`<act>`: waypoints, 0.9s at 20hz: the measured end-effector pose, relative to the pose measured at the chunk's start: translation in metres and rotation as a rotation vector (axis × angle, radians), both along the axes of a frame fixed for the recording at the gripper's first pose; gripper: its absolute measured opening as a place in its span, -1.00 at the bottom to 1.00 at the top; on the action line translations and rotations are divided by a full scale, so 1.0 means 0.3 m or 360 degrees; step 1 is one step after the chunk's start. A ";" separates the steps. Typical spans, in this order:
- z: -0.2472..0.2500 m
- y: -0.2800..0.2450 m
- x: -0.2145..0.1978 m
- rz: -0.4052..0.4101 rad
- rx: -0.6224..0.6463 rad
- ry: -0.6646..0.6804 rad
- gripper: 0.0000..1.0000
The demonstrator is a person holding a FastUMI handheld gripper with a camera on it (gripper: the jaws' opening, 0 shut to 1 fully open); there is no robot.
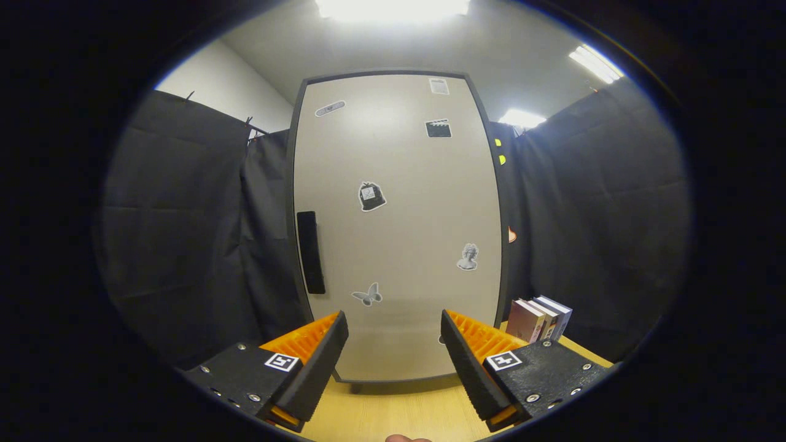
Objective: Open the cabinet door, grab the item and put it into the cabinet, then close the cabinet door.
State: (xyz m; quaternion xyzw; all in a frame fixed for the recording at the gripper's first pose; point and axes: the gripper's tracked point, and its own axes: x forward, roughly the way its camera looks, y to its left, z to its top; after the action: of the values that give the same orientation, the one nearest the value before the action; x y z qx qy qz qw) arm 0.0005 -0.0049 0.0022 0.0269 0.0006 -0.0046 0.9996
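The tongs (pixel 393 344) stand wide open with nothing between the two fingers; they hold nothing and touch nothing. They face a tall pale-grey cabinet (pixel 396 227) with a dark frame, which stands upright on a light wooden counter (pixel 393 411).

The flat pale-grey cabinet door (pixel 405 184) is shut and sits flush within the frame. A black vertical bar handle (pixel 310 252) is fixed along the door's left edge, at about mid-height, beyond and above the left finger. The door lies just ahead of the fingertips, with a gap of bare counter between the tongs and the cabinet's foot.

The door carries several small stickers: a butterfly sticker (pixel 367 295) low down near the handle, a bust sticker (pixel 468 257) toward the right, a dark bag-shaped sticker (pixel 371 196) near the middle, a clapperboard sticker (pixel 438 128) higher up, and two further small ones close to the top edge.

A short row of upright books (pixel 539 319), with pink and pale covers, stands on the counter just beside the cabinet's right lower corner, beyond the right finger. Nothing lies between the tongs and the handle.

Black cloth (pixel 184 233) hangs on both sides of the cabinet. Ceiling lights (pixel 393 7) glare above.
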 end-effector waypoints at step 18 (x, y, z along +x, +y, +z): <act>0.067 0.042 0.047 0.0041 -0.0017 -0.0011 0.89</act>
State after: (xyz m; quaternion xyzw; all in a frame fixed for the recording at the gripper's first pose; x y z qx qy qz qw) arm 0.0145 0.0078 0.0223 0.0216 -0.0024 0.0083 0.9997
